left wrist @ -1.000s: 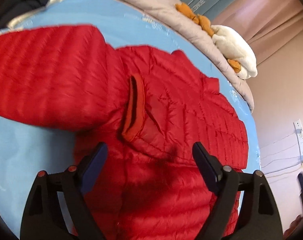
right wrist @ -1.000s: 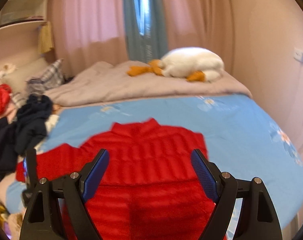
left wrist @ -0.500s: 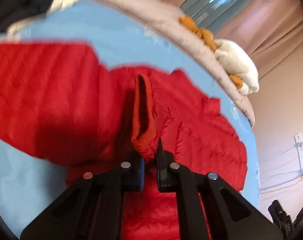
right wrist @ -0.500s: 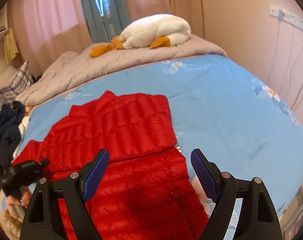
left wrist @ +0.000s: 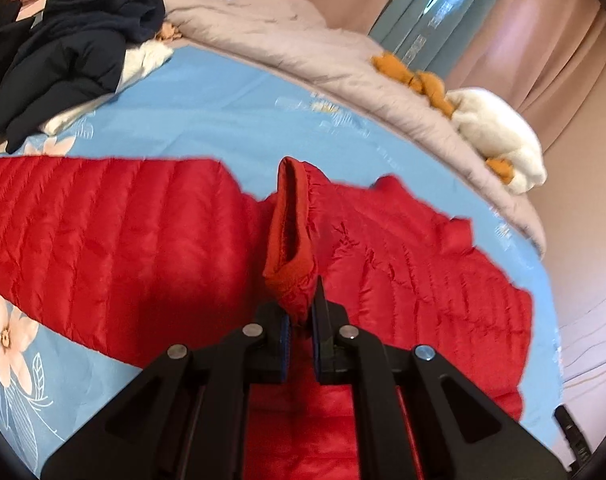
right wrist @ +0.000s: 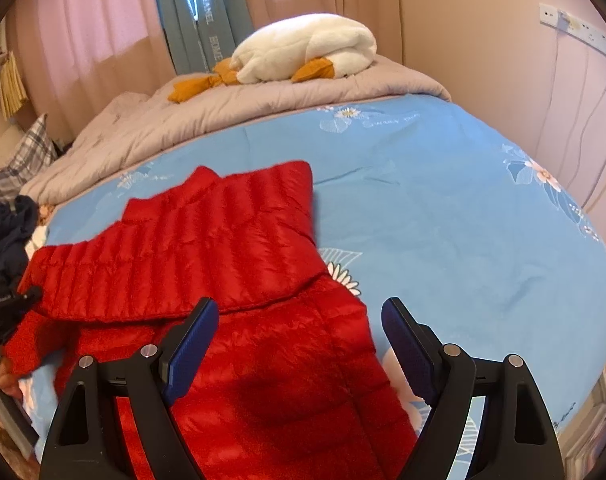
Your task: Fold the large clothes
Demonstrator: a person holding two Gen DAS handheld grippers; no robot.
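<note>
A red quilted down jacket (left wrist: 415, 280) lies spread on the blue bed sheet (left wrist: 231, 108). My left gripper (left wrist: 301, 320) is shut on the jacket's sleeve cuff (left wrist: 289, 240) and holds it raised above the jacket body. In the right wrist view the jacket (right wrist: 207, 248) lies with one sleeve folded across its body. My right gripper (right wrist: 299, 344) is open and empty, hovering over the jacket's lower right part. The left gripper (right wrist: 7, 308) shows at the left edge of that view.
A pile of dark clothes (left wrist: 63, 44) lies at the sheet's far left. A grey quilt (right wrist: 239, 108) with a white and orange plush duck (right wrist: 303, 48) lies at the back of the bed. Bare blue sheet (right wrist: 463, 216) lies right of the jacket. Curtains and a wall stand behind.
My left gripper closed on the sleeve cuff and lifted it. My right gripper swung right and moved lower over the jacket, staying open.
</note>
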